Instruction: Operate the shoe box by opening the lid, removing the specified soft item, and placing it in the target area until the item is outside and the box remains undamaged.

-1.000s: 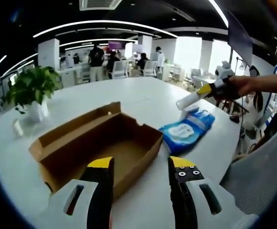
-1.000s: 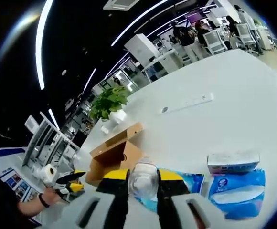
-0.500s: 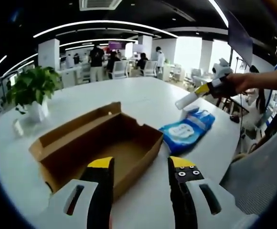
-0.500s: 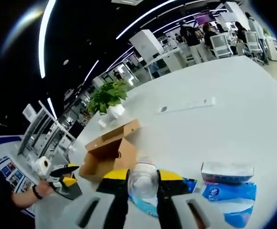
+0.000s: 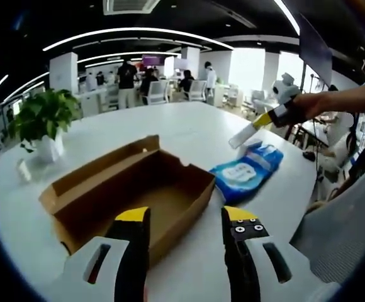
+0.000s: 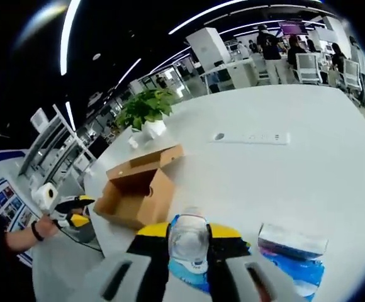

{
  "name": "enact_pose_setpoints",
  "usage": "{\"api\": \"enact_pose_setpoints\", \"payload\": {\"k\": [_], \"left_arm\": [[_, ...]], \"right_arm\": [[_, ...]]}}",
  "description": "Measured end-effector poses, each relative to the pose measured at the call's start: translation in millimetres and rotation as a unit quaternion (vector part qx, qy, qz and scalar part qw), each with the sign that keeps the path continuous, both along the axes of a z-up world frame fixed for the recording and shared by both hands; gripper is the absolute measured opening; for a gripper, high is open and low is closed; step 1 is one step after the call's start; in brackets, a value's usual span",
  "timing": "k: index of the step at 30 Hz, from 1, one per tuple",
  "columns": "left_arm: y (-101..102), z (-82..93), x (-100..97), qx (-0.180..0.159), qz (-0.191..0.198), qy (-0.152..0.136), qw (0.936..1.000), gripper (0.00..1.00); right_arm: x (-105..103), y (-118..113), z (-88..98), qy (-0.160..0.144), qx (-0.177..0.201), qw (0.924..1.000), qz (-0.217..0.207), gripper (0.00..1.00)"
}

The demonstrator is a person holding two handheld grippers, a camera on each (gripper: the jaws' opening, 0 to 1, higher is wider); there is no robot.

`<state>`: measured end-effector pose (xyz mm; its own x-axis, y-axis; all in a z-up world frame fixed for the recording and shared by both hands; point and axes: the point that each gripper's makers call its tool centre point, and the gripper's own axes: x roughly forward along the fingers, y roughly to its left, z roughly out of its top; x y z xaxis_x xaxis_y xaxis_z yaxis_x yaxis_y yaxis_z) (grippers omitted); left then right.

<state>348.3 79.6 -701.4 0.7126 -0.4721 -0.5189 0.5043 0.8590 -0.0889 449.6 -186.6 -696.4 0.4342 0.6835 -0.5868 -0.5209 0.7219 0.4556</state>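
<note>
The brown cardboard shoe box (image 5: 132, 192) sits open on the white table (image 5: 189, 129), its inside bare, lid flap standing along the far side. My left gripper (image 5: 185, 217) hovers open just before the box's near corner, nothing between its jaws. A hand holds my right gripper (image 5: 275, 116) above the blue wipes pack (image 5: 245, 170), shut on a clear plastic bottle (image 5: 242, 134). In the right gripper view the bottle (image 6: 189, 242) sits clamped in the right gripper (image 6: 189, 229). Beyond it are the box (image 6: 138, 192) and the left gripper (image 6: 69, 211).
A potted plant (image 5: 41, 119) stands at the table's far left. A power strip (image 6: 252, 136) lies mid-table. A tissue pack (image 6: 292, 239) rests on a blue pack (image 6: 296, 267) below the right gripper. People and chairs (image 5: 154, 88) are far behind the table.
The right gripper has risen a little with the bottle and its view has swung, showing more table. The left gripper and the box have not moved.
</note>
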Motion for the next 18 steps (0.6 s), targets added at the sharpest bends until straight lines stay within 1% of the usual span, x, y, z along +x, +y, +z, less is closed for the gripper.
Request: {"api": "enact_pose_setpoints", "payload": {"k": [3, 10, 15, 18], "left_arm": [[2, -0.4, 0.6, 0.0, 0.001, 0.0, 1.0, 0.46], [2, 0.4, 0.6, 0.0, 0.003, 0.001, 1.0, 0.47], [2, 2.1, -0.4, 0.002, 0.006, 0.0, 1.0, 0.46], [1, 3.0, -1.1, 0.004, 0.007, 0.0, 1.0, 0.46]], "right_arm": [[3, 3, -0.8, -0.002, -0.005, 1.0, 0.008, 0.18], [7, 9, -3.5, -0.011, -0.033, 0.9985, 0.042, 0.18], [11, 11, -5.1, -0.02, -0.056, 0.9961, 0.065, 0.18], [13, 11, -5.2, -0.022, -0.061, 0.9954, 0.071, 0.18]]}}
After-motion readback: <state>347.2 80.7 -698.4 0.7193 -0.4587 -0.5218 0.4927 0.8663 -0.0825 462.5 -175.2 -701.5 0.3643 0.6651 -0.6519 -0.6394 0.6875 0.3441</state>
